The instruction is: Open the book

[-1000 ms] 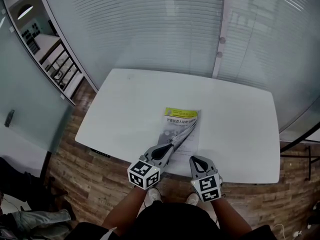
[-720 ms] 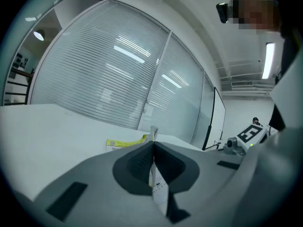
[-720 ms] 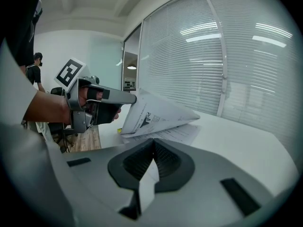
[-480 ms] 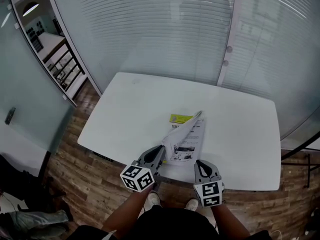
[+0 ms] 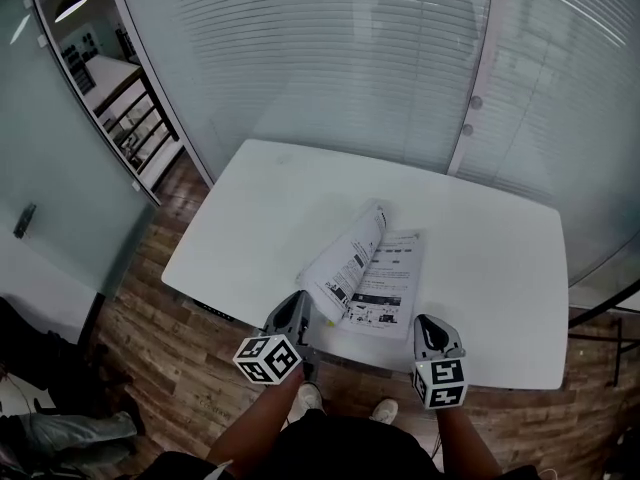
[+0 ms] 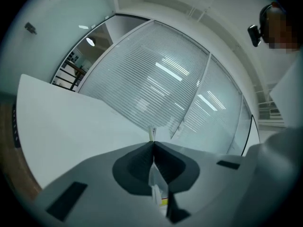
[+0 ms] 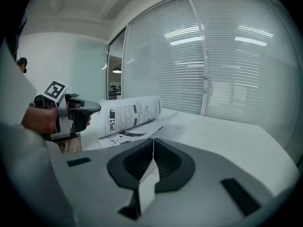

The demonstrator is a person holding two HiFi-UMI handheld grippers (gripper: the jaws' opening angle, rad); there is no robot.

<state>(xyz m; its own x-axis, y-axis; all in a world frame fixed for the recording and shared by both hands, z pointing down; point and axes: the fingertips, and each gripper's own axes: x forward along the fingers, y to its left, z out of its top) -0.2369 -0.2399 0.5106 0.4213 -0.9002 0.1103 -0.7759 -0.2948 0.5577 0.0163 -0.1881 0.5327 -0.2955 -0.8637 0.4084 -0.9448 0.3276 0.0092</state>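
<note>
A thin printed book [image 5: 388, 290] lies near the front edge of the white table [image 5: 260, 208]. Its cover and front pages [image 5: 348, 260] are lifted and curl over to the left, leaving an inner page bare. My left gripper [image 5: 300, 306] is shut on the lower edge of those lifted pages; in the left gripper view a thin sheet edge sticks out past the closed jaw tips [image 6: 152, 142]. The right gripper [image 5: 431, 324] hovers at the table's front edge, just right of the book, shut on nothing. The right gripper view shows the lifted pages [image 7: 130, 111] and the left gripper [image 7: 87, 109] off to the left.
A glass wall with blinds [image 5: 330, 58] runs behind the table. Wooden floor [image 5: 170, 358] shows at the left and front, with the person's shoes [image 5: 307, 400] below the table edge. A glass partition and doorway [image 5: 60, 88] stand at the left.
The left gripper has swung the cover and front pages up from the closed book and over to the left, baring an inner page. The right gripper has shifted slightly to the right.
</note>
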